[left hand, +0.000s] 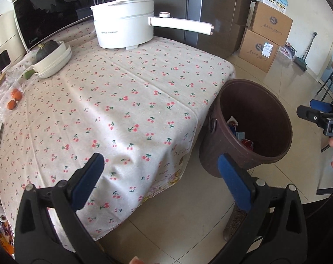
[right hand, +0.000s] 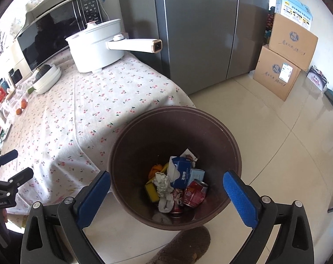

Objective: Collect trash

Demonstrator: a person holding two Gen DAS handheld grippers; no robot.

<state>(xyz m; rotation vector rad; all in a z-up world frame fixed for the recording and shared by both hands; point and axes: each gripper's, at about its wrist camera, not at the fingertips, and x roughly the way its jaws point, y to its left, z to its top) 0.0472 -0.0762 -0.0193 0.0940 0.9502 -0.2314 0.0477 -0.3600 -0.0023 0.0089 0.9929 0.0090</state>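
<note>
My right gripper (right hand: 166, 194) hangs wide and empty over the bin (right hand: 232, 145), which stands on the floor just off the table (right hand: 83, 118) corner. At twelve o'clock between its fingers lies the collected trash: a red can (right hand: 195, 192), a blue-and-white carton (right hand: 181, 171), crumpled paper (right hand: 164, 186) and a yellow sponge (right hand: 151, 191). My left gripper (left hand: 161, 181) is also wide and empty, over the table's near edge, with the bin (left hand: 212, 154) at two o'clock. I judge the job nearly done: the cloth ahead shows no loose rubbish, though the clutter at nine o'clock is too small to rule out.
</note>
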